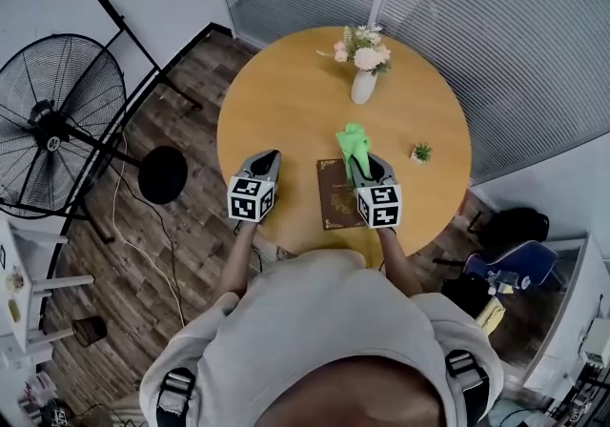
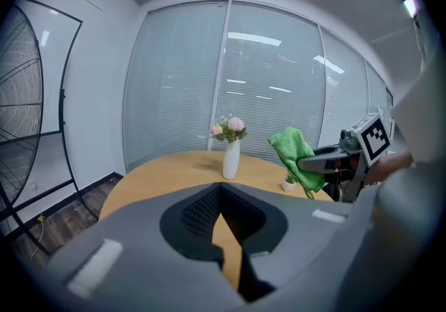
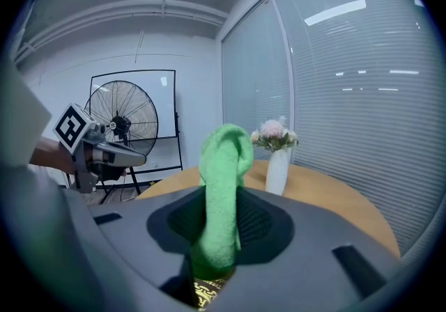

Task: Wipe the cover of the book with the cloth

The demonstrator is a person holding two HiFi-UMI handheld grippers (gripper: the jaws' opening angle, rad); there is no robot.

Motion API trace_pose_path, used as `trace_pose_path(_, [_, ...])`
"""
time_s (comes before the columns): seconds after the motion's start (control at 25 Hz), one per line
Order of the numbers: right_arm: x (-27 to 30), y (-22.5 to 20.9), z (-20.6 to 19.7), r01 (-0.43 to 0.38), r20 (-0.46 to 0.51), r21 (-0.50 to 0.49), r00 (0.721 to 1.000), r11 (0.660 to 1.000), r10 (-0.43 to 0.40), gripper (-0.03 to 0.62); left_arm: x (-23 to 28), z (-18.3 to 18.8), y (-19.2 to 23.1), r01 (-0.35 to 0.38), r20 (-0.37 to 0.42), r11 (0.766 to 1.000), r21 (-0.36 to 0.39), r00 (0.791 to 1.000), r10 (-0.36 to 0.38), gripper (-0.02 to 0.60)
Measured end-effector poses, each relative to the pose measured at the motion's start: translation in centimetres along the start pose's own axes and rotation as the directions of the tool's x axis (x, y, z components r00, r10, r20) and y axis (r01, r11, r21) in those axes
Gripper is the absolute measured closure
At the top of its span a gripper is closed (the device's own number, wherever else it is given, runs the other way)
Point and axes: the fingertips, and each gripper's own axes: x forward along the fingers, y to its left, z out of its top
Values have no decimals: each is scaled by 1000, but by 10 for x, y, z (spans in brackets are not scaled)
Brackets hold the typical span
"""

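The right gripper (image 1: 365,166) pinches the green cloth (image 1: 354,141) between its fingers; the book (image 1: 335,196) lies on the table (image 1: 286,101) just under these fingers. The left gripper (image 1: 269,160) has its fingers pressed together, with nothing between them

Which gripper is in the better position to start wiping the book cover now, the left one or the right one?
The right gripper: it is shut on the green cloth and hangs directly above the book. The left gripper is shut on nothing and is off to the book's left.
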Motion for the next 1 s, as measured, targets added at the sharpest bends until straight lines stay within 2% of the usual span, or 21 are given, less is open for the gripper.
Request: trace_pose_path(1.0, [1,-1,-9,12,-25,7,1000,1000,-12,479,9,-8,-7,25,-19,1000,4,1000,-25,572])
